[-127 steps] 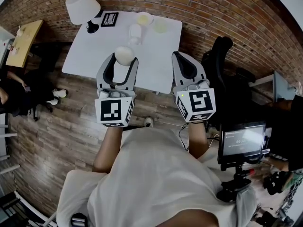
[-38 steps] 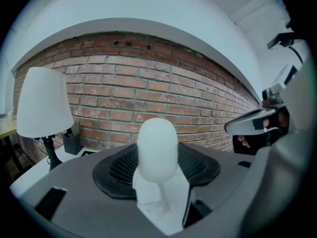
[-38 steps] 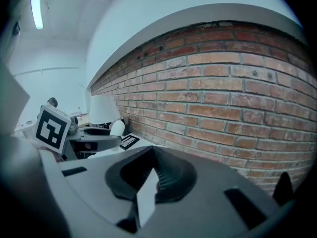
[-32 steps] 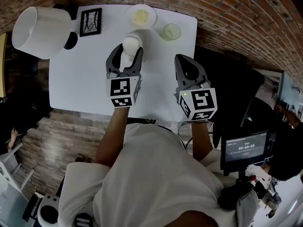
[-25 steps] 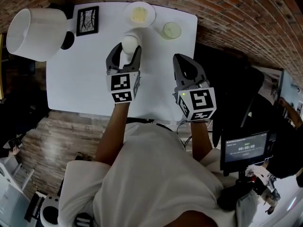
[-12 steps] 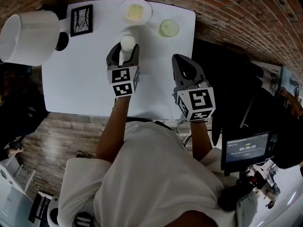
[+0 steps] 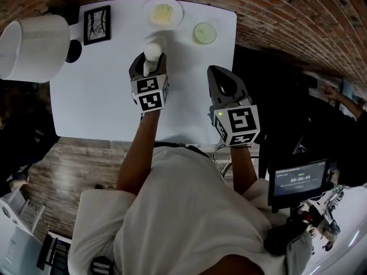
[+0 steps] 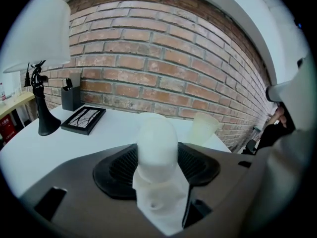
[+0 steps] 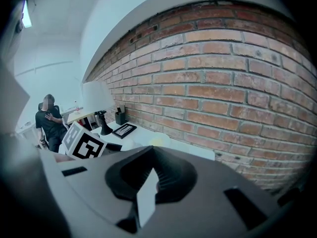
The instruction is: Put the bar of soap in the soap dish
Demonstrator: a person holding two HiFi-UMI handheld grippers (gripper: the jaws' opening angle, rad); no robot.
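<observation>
A pale, rounded bar of soap (image 7: 152, 51) sits between the jaws of my left gripper (image 7: 149, 62), which is shut on it above the middle of the white table (image 7: 97, 90). In the left gripper view the soap (image 8: 156, 142) stands up from the pads. The round white soap dish (image 7: 162, 13), yellowish inside, lies just beyond it at the table's far edge; it also shows in the right gripper view (image 9: 157, 142). My right gripper (image 7: 221, 77) hovers to the right of the left one, shut and empty, its pads (image 9: 146, 195) pressed together.
A small pale cup (image 7: 205, 33) stands right of the dish, also seen in the left gripper view (image 8: 203, 128). A white-shaded lamp (image 7: 31, 44) and a black picture frame (image 7: 97, 24) occupy the table's left. A brick wall (image 8: 163, 68) backs the table. A person (image 9: 49, 119) sits far left.
The person has stepped up to the table. My left gripper has carried the soap forward over it, closer to the dish. The right gripper has stayed beside it, shut.
</observation>
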